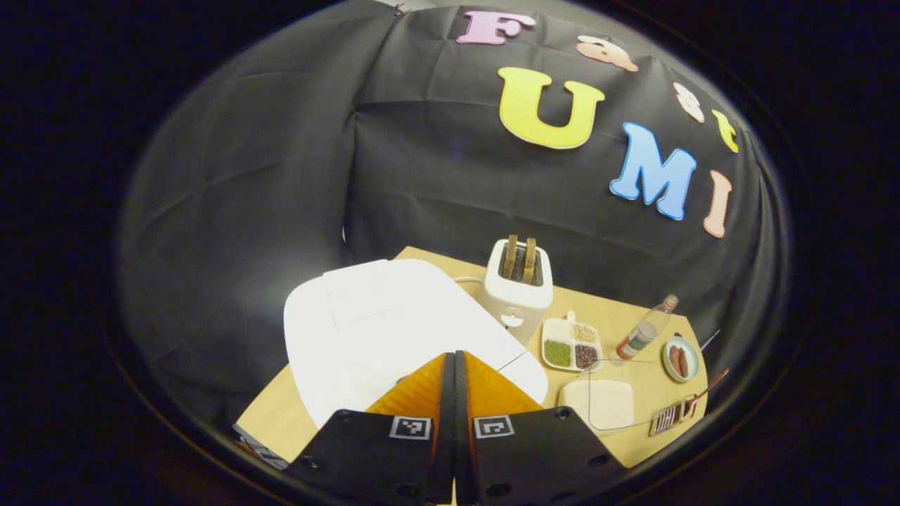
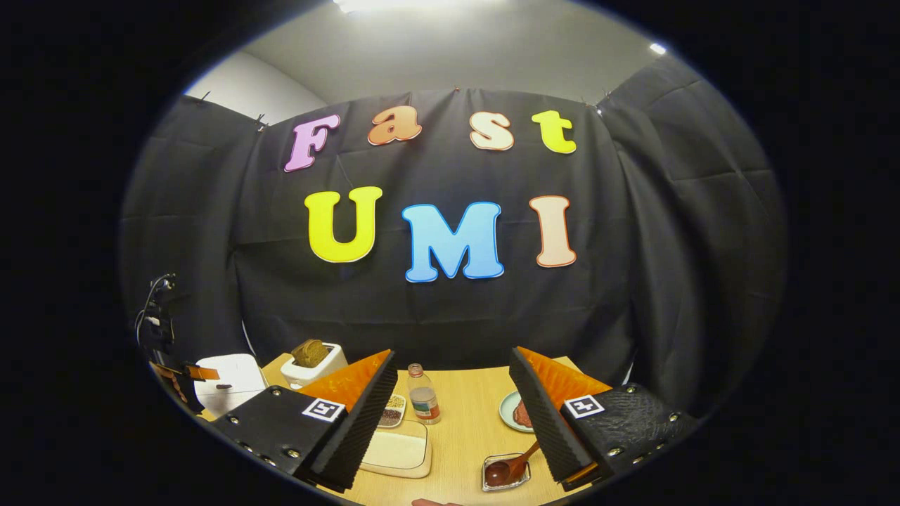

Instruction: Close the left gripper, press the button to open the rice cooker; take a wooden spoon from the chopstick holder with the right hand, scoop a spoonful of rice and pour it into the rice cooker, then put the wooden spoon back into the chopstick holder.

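My left gripper (image 1: 453, 357) is shut, with nothing between its fingers, and its tips hang over the front of the white rice cooker (image 1: 394, 323), whose lid is down. I cannot tell whether the tips touch it. My right gripper (image 2: 451, 358) is open and empty above the table. Below and between its fingers, the wooden spoon (image 2: 510, 467) lies in the chopstick holder (image 2: 492, 483). A clear box of rice (image 2: 397, 446) sits left of the holder. The rice cooker (image 2: 228, 379) stands far left in the right gripper view, the left gripper (image 2: 191, 372) over it.
Behind the cooker stands a white toaster (image 1: 520, 284) with bread in its slots. On the wooden table (image 1: 281, 422) are a divided dish of grains (image 1: 571, 344), a small bottle (image 1: 647, 327) and a plate of sausages (image 1: 680, 358). Black cloth walls the table in.
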Demonstrator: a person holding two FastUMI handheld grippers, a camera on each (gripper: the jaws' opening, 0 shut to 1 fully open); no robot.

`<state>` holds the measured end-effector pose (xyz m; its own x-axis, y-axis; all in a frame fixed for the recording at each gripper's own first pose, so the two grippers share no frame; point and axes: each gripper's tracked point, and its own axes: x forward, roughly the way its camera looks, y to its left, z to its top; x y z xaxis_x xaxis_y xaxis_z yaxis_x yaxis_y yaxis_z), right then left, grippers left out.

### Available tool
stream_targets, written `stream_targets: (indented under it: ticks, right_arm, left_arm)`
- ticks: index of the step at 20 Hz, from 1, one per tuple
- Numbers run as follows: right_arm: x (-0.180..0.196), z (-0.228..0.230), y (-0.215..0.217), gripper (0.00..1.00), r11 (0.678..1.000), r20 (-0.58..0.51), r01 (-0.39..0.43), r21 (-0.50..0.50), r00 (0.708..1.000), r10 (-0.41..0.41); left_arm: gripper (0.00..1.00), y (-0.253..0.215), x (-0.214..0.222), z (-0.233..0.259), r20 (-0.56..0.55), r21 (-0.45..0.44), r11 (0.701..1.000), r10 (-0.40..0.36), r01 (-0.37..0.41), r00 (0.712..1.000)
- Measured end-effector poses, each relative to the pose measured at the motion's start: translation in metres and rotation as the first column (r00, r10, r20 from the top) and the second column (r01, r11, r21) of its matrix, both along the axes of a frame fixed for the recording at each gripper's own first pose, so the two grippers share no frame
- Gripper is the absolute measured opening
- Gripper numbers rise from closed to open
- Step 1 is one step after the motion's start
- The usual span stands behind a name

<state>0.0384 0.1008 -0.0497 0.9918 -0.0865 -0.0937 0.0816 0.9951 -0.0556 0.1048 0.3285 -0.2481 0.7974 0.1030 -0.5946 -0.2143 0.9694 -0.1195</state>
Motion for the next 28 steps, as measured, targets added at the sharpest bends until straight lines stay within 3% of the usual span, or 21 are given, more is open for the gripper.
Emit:
stream_targets:
  ticks: [4, 5, 6, 7, 13, 16, 17, 21, 25, 28]
  right_arm:
    - [-0.001, 0.001, -0.008, 0.98, 1.000, 0.000, 0.025, 0.007, 1.000, -0.025]
    - [-0.001, 0.000, -0.009, 0.98, 1.000, -0.001, 0.027, 0.007, 1.000, -0.027]
    - [0.000, 0.000, -0.009, 0.98, 1.000, -0.003, 0.026, 0.007, 1.000, -0.026]
    - [0.000, -0.001, -0.009, 0.98, 1.000, -0.004, 0.026, 0.007, 1.000, -0.026]
    - [0.004, -0.004, -0.005, 0.98, 1.000, -0.008, 0.003, 0.029, 1.000, -0.003]
    - [0.003, -0.003, -0.007, 0.98, 0.999, -0.006, -0.005, 0.037, 1.000, 0.005]
    - [0.004, -0.003, -0.008, 0.98, 0.999, -0.004, -0.007, 0.039, 1.000, 0.008]
    - [0.001, -0.002, -0.020, 0.98, 0.999, -0.002, 0.006, 0.034, 1.000, -0.006]
    - [0.001, -0.009, -0.027, 0.98, 0.997, -0.020, 0.020, 0.072, 1.000, -0.018]
    - [-0.001, -0.010, -0.027, 0.98, 0.996, -0.030, 0.019, 0.087, 0.999, -0.016]
  left_arm:
    - [0.08, 0.008, 0.001, -0.029, -0.063, 0.052, 0.999, 0.012, -0.009, 0.998]
    - [0.08, 0.009, -0.003, -0.043, -0.111, 0.034, 0.999, 0.025, -0.021, 0.994]
    - [0.08, 0.012, 0.007, -0.032, -0.057, 0.034, 0.998, 0.046, -0.044, 0.997]
    - [0.06, 0.011, 0.005, -0.036, -0.098, 0.010, 0.999, 0.046, -0.045, 0.994]
    - [0.07, 0.012, 0.000, -0.038, -0.099, -0.030, 0.997, 0.062, -0.065, 0.993]
    - [0.10, 0.012, 0.004, -0.037, -0.104, 0.075, 0.997, 0.030, -0.022, 0.994]
    - [0.07, 0.012, 0.006, -0.034, -0.104, 0.080, 0.996, 0.038, -0.030, 0.994]
    - [0.07, 0.012, 0.013, 0.007, 0.024, 0.079, 0.993, 0.082, -0.084, 0.996]
    - [0.08, 0.002, 0.003, -0.025, -0.051, 0.015, 0.999, 0.049, -0.048, 0.997]
    - [0.09, 0.003, 0.003, -0.038, -0.072, 0.001, 0.998, 0.063, -0.063, 0.995]
